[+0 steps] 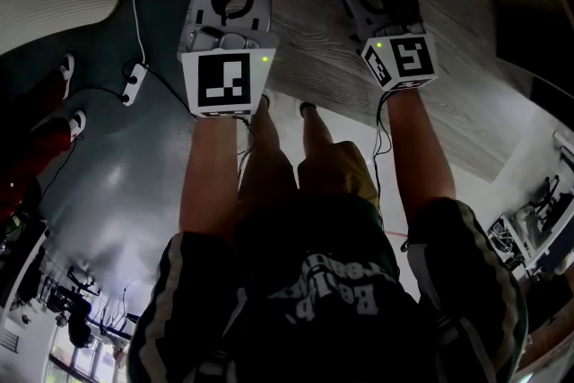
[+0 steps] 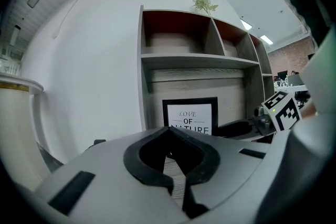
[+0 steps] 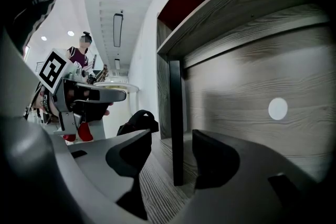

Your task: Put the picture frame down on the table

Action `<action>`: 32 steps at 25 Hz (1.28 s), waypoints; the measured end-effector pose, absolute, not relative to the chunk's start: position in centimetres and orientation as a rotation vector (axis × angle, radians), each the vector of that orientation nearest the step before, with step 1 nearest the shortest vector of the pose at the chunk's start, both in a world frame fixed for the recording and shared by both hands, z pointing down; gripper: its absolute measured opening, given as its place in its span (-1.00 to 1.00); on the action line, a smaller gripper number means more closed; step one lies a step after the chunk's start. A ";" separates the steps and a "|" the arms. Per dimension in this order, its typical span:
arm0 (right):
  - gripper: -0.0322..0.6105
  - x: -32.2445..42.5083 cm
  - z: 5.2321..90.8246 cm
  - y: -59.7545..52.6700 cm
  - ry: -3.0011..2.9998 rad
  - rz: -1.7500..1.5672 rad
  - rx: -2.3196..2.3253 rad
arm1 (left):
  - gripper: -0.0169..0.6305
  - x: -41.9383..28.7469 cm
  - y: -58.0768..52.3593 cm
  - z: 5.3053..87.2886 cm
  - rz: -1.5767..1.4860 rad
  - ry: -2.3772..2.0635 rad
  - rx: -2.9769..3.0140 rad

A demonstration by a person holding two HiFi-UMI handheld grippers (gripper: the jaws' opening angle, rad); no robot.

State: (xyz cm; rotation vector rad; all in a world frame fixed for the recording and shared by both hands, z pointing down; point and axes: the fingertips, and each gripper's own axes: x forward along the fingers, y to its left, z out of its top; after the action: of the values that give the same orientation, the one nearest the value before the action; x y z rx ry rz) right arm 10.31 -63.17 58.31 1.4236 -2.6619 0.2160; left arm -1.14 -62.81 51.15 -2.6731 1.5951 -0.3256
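R gripper (image 3: pixel 169 139): jaws spread wide, one on each side of the picture frame (image 3: pixel 176 113), pads not touching it. Frame stands upright, seen edge-on, on wooden bench (image 3: pixel 157 191), its back near shelf unit (image 3: pixel 247 18) panel. L gripper (image 2: pixel 176 180): jaws pressed together, empty, off to frame's left, facing its front. Print reads LOVE OF NATURE. Small plant (image 2: pixel 202 2) sits on top of shelf unit, above frame.
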 end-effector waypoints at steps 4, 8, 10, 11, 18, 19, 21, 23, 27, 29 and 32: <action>-0.19 10.9 58.2 -61.7 -2.651 0.241 1.411 | -0.89 -1.2 -61.6 49.8 -0.308 1.626 -2.659; -0.19 11.6 56.9 -59.7 -2.643 0.244 1.405 | -0.89 -1.3 -59.9 49.0 -0.343 1.645 -2.640; -0.19 11.9 55.7 -58.8 -2.647 0.249 1.413 | -0.89 -1.3 -59.1 48.1 -0.352 1.650 -2.634; -0.19 12.0 55.0 -58.3 -2.651 0.247 1.418 | -0.89 -1.3 -58.7 47.5 -0.346 1.652 -2.632; -0.19 10.4 50.2 -55.2 -2.662 0.210 1.439 | -0.89 -2.4 -55.7 44.3 -0.339 1.637 -2.651; -0.19 10.3 49.6 -54.8 -2.652 0.204 1.455 | -0.89 -2.4 -55.2 44.1 -0.343 1.616 -2.659; -0.38 10.5 47.6 -53.8 -2.626 0.185 1.508 | -0.89 -2.0 -54.0 42.9 -0.339 1.575 -2.678; -0.79 11.0 44.6 -51.8 -2.589 0.157 1.569 | -0.89 -1.2 -52.0 40.4 -0.321 1.528 -2.698; -0.79 10.7 39.2 -46.6 -2.539 0.109 1.616 | -0.89 -0.1 -46.8 35.5 -0.289 1.418 -2.697; -0.79 9.8 37.5 -44.0 -2.509 0.087 1.624 | -0.89 -0.1 -44.5 33.8 -0.254 1.366 -2.707; -0.79 9.3 34.7 -41.3 -2.469 0.003 1.681 | -0.89 0.2 -42.1 31.6 -0.190 1.290 -2.734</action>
State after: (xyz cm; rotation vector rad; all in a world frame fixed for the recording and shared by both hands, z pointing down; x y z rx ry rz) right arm 9.33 -41.29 34.68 1.6813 -2.4688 0.0034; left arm 0.17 -42.05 31.63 -2.7341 1.2899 -0.1896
